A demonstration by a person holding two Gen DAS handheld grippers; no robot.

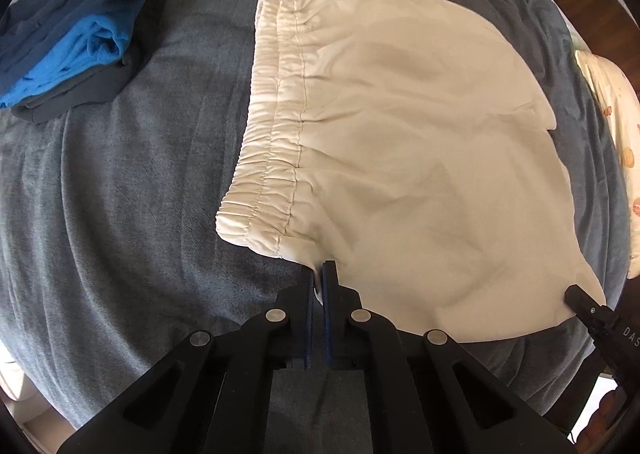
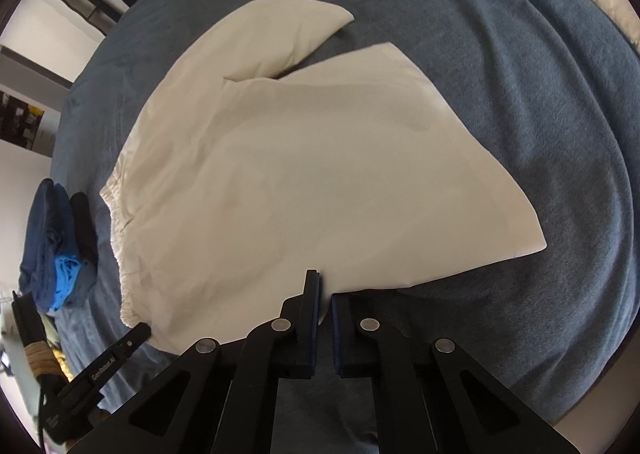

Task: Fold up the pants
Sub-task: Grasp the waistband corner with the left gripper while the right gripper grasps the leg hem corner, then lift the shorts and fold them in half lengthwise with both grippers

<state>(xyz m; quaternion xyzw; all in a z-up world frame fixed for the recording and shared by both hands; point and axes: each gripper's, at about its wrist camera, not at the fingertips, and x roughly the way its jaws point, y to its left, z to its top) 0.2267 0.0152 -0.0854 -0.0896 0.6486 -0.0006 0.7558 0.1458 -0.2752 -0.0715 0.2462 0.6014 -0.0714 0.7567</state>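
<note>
The left gripper [image 1: 319, 274] had its jaws pressed together on a pinch of cream cloth at the near edge of the pants [image 1: 420, 158], just beside the elastic waistband [image 1: 272, 142]; the right gripper [image 2: 324, 286] stood with its jaws drawn almost together at the same near edge, further along toward the legs, the cloth between its pads; its tip [image 1: 576, 294] showed in the left view at the hem corner. The pants lay spread flat on the grey-blue blanket [image 1: 120, 194]; their two legs [image 2: 288, 34] parted at the far end. Further off, left of the waistband, sat a stack of folded blue clothes [image 1: 76, 26]; a patterned pillow [image 1: 616, 114] lay at the blanket's far right edge.
</note>
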